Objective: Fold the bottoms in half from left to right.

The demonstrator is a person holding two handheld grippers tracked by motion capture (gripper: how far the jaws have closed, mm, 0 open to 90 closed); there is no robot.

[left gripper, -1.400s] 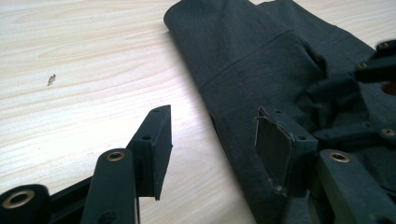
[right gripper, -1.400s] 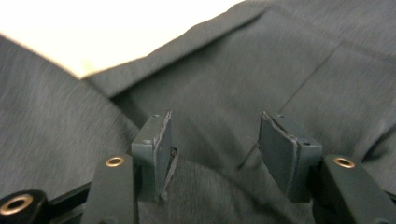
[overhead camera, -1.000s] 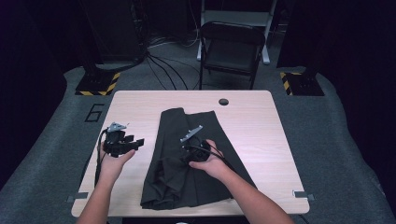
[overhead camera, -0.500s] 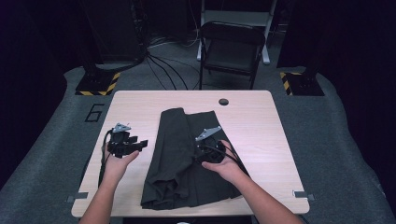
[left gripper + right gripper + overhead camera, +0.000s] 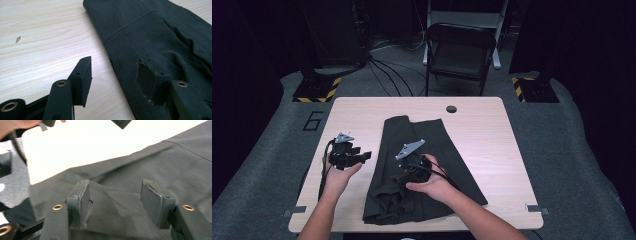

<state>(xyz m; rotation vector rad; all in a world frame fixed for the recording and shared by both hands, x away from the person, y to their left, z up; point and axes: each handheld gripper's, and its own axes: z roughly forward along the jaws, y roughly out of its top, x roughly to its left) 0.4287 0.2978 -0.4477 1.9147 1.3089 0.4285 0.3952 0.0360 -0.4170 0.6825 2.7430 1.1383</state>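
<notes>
right gripper (image 5: 404, 172) over dark garment (image 5: 427, 150), jaws just opening (nothing gripped)

Left gripper (image 5: 362, 156) fingers apart; right gripper (image 5: 404, 176) fingers just opening, empty.

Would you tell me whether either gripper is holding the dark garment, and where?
Neither: the left gripper and the right gripper both stand open above the dark garment.

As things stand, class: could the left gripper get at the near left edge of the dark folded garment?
Probably yes. The left gripper hovers open beside the dark folded garment, with bare wooden table between them; the right gripper is further right, over the cloth.
</notes>
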